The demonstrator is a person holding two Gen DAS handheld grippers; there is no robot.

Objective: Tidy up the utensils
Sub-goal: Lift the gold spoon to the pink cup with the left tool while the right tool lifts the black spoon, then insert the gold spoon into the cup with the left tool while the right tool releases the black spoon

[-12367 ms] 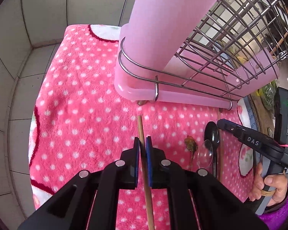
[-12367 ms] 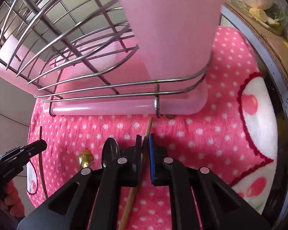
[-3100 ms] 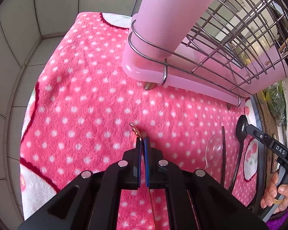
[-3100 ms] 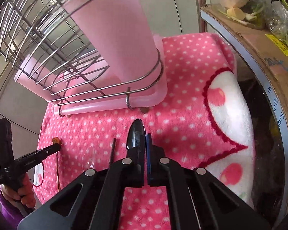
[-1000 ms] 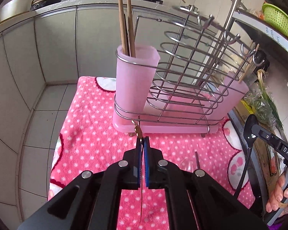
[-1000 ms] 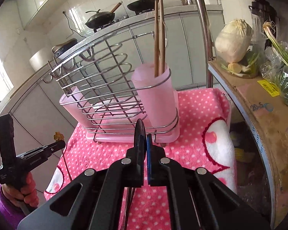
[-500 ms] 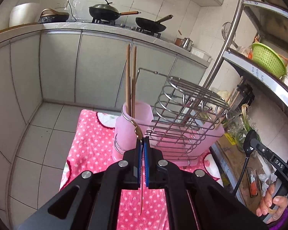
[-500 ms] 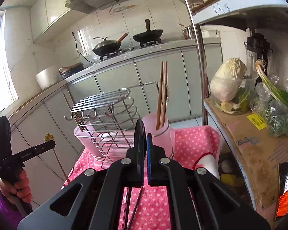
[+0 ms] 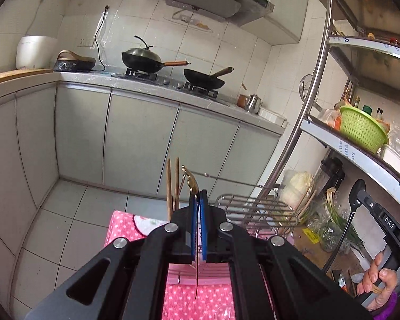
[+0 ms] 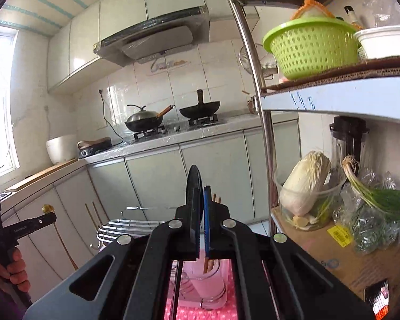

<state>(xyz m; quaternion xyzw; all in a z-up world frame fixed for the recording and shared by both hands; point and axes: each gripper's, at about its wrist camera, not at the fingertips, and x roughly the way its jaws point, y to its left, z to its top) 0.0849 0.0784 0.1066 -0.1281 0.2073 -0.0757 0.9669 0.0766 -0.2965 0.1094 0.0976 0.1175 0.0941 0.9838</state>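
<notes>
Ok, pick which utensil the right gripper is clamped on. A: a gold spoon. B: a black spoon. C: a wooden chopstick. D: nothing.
B: the right gripper is shut on the black spoon, whose dark bowl sticks up above its pads.

"DAS" — white letters on right gripper [image 9: 361, 200] arm; shelf-edge [image 9: 345, 150] print — partly legible, "the".
</notes>
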